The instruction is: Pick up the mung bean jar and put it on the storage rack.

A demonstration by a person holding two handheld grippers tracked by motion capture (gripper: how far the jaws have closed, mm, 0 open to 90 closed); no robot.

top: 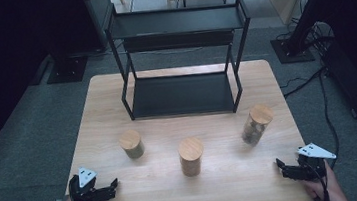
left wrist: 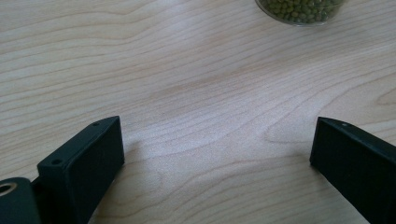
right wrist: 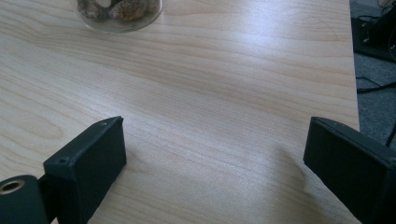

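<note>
Three lidded jars are set in a row: short jar [top: 131, 143] at ten o'clock, middle jar [top: 191, 156] centre, tall jar [top: 257, 124] at two. Left gripper [top: 111, 186] and right gripper [top: 281, 165] are rested near the table [top: 176, 196] edge, jaws spread and empty, seemingly readied for reaching.

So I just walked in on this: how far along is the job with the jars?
Nothing looks done: all three jars, left, middle and right, stand on the table, and the black shelf is bare. Nothing is in hand: the left gripper and right gripper are open and empty near the front edge. Every grasp is left.
</note>
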